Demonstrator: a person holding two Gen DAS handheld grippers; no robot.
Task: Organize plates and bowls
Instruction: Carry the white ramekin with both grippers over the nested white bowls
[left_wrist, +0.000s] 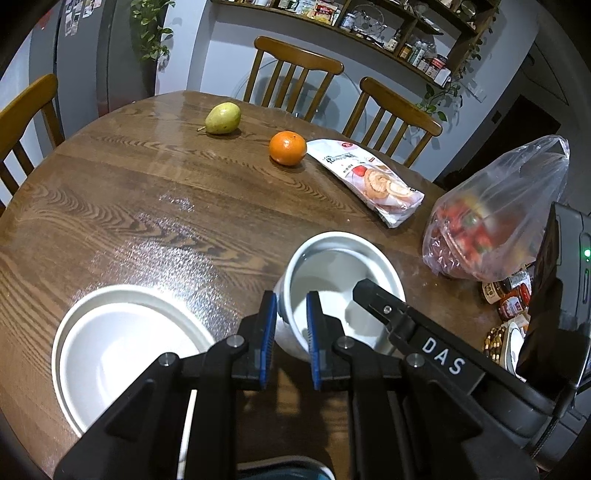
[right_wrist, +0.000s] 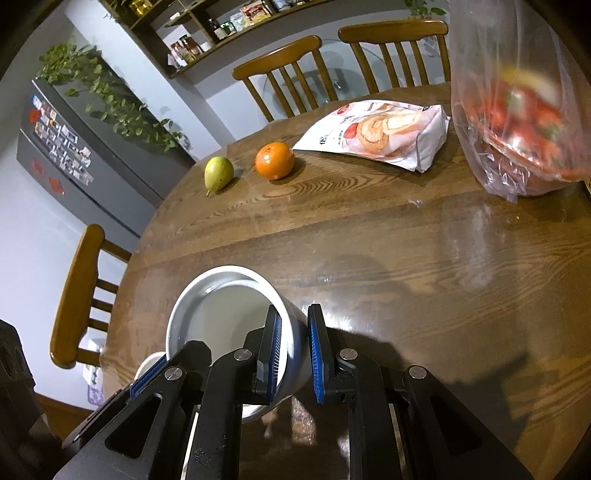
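A white bowl (left_wrist: 343, 273) is held above the round wooden table (left_wrist: 147, 192), tilted. My left gripper (left_wrist: 291, 339) is shut on its near-left rim, one blue pad inside and one outside. My right gripper (right_wrist: 295, 354) is shut on the opposite rim of the same bowl (right_wrist: 218, 310); its black finger (left_wrist: 380, 302) shows inside the bowl in the left wrist view. A stack of white plates (left_wrist: 122, 343) lies on the table at the lower left, to the left of the bowl.
A pear (left_wrist: 222, 118), an orange (left_wrist: 287, 147) and a snack packet (left_wrist: 373, 181) lie at the far side. A plastic bag of red fruit (left_wrist: 491, 229) stands at the right, with jars (left_wrist: 509, 295) beside it. Wooden chairs (left_wrist: 295, 70) ring the table.
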